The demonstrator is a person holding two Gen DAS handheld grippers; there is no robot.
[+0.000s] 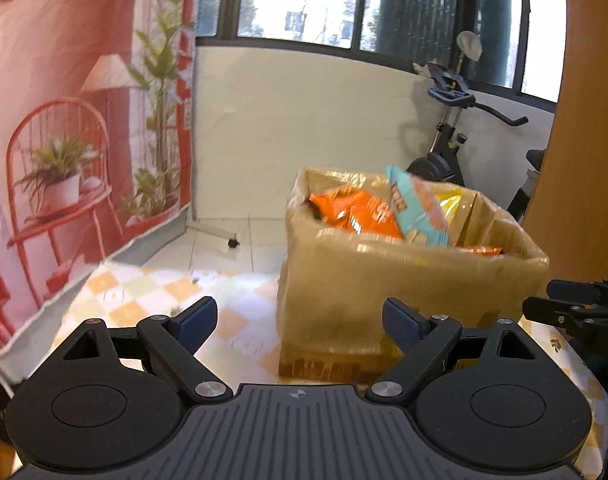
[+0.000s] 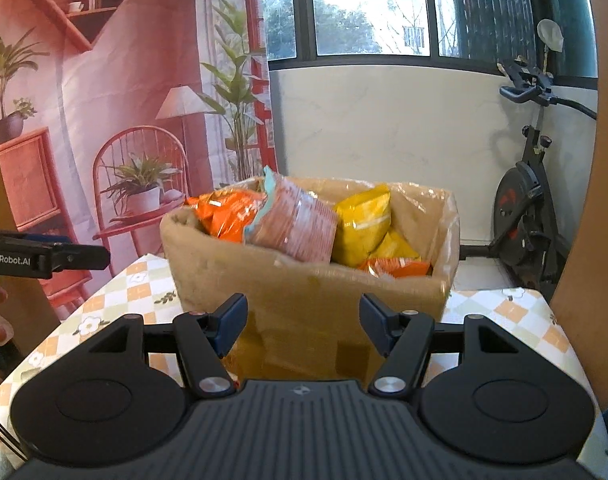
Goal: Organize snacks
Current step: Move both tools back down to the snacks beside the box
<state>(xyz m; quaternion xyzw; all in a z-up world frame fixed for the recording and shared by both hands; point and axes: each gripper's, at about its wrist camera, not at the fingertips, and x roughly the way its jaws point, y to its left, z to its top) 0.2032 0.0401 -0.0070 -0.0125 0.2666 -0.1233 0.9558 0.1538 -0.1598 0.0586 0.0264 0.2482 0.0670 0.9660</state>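
A cardboard box [image 1: 404,280] [image 2: 304,292] lined with clear plastic stands on the checkered table [image 1: 152,292] [image 2: 116,300]. It holds orange snack bags [image 1: 356,210] [image 2: 228,214], a light blue and pink bag [image 1: 420,210] [image 2: 296,220] sticking up, and yellow bags [image 2: 364,220]. My left gripper [image 1: 300,320] is open wide with nothing between its fingers, just short of the box's near left corner. My right gripper [image 2: 304,320] is open and empty too, right in front of the box's near wall. Each gripper shows at the other view's edge.
A printed backdrop [image 1: 64,120] [image 2: 104,120] of a red room hangs at the left. An exercise bike [image 1: 456,140] [image 2: 528,220] stands behind the table at the right, under the windows. A brown panel [image 1: 584,140] rises at the right edge.
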